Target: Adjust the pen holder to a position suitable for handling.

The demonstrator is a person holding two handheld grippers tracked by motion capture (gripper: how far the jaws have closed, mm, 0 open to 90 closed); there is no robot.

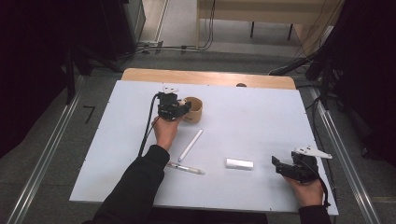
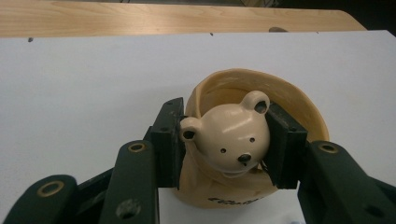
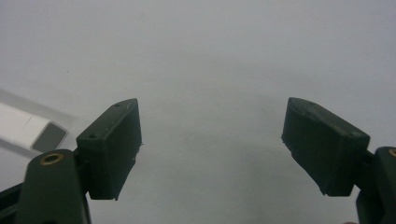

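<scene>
The cream-coloured ceramic cup with a bear's head on its front (image 2: pixel 233 140) stands upright on the far part of the white table top (image 1: pixel 261 116), just in front of the wooden edge. The left gripper (image 2: pixel 226 144) has its two black jaws on each side of the bear's head, one pad by each ear, and they appear to press on it already, so I judge that the cup is now gripped by this head and not by its round wall.

The right gripper (image 3: pixel 210 140) rests low near the right front corner with its jaws wide apart and nothing between them; a small white block (image 1: pixel 239 164) lies near it. A white stick (image 1: pixel 191 145) and a thin pen (image 1: pixel 186 168) lie between the two hands.

To do this step well, I think the grip must be firm and even before any lift. The glazed head is smooth and rounded, so the pads could slip off it. It would be safer to keep the gripper level, to lift slowly, and to hold the cup upright.
</scene>
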